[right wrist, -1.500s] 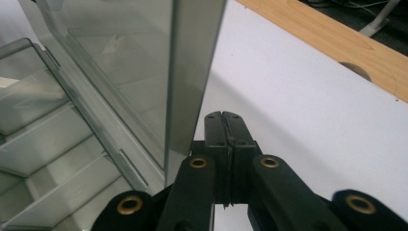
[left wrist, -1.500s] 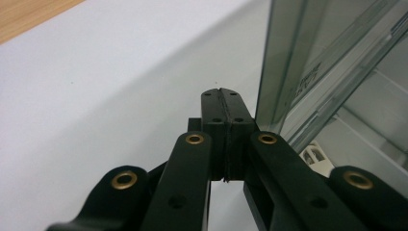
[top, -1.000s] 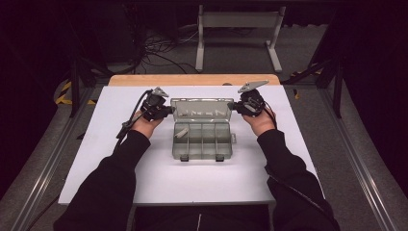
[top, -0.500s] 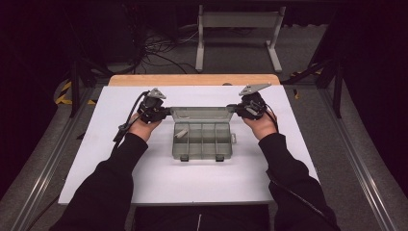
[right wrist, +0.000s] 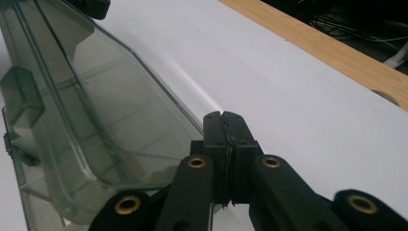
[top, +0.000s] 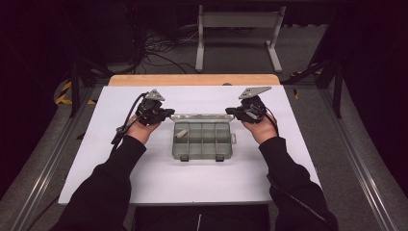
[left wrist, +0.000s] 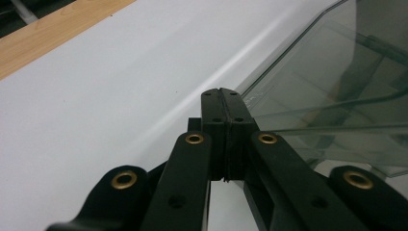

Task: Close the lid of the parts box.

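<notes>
The clear plastic box [top: 202, 140] sat between the two tools on the white bench [top: 96, 159], its lid [top: 202, 116] standing up along the far edge. The left tool [top: 166, 113] and the right tool [top: 232, 111] each met an end of that lid, jaws pressed together with nothing visibly between them (so pushing, I judged, not pinching). One at each end probably kept the lid from twisting. In the left gripper view the lid [left wrist: 332, 96] rose just right of the tool [left wrist: 222, 92].
</notes>
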{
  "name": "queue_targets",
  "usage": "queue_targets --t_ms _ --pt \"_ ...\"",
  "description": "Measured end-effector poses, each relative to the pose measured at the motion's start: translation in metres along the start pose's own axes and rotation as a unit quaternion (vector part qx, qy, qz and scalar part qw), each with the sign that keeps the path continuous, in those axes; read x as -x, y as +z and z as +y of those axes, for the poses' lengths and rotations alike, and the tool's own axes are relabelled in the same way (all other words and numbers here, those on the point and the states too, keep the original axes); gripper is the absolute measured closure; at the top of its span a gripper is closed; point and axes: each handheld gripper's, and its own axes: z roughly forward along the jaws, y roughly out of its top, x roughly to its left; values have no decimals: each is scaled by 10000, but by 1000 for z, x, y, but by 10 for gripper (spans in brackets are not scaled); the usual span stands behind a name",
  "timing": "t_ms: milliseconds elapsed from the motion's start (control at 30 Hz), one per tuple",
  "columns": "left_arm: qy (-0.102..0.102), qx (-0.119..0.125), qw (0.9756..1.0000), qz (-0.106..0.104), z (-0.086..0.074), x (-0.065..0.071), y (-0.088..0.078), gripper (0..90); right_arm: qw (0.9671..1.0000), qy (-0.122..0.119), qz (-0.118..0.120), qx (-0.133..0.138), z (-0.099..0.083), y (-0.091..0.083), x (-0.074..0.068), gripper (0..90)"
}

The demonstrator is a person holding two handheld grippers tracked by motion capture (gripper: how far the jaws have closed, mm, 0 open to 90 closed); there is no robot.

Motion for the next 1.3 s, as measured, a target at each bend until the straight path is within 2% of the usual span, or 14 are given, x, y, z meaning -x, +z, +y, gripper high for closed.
queue_targets --t_ms 67,200,333,467,667,800,900,1033,1100,1300 --pt "33 30 10000 10 -1 1 -1 898 10000 -2 8 -2 0 -1 -1 891" --pt "-113 36 9997 -201 -9 1 -6 898 9999 41 78 -60 -3 -4 -4 891" --pt "-61 -10 9998 -185 -13 1 -12 898 9998 50 150 -121 -6 -7 -6 891" --pt "-6 0 9997 -261 -16 5 -20 898 9997 48 186 -161 -8 -11 -11 891" --pt "160 -105 9991 -375 -20 18 -28 898 9995 52 274 -153 -11 -18 -22 891" --pt "164 -124 9987 -459 -21 26 -30 898 9992 53 339 -208 -13 -21 -28 891" --pt "211 -162 9981 -555 -20 31 -33 898 9988 146 384 -255 -13 -23 -31 891" --pt "245 -212 9979 -553 -21 35 -35 898 9985 183 385 -344 -14 -25 -34 891" --pt "239 -244 9974 -633 -22 36 -35 898 9983 199 419 -355 -15 -27 -36 891" --pt "241 -422 9965 -686 -24 38 -30 897 9971 42 455 -605 -15 -25 -44 891"
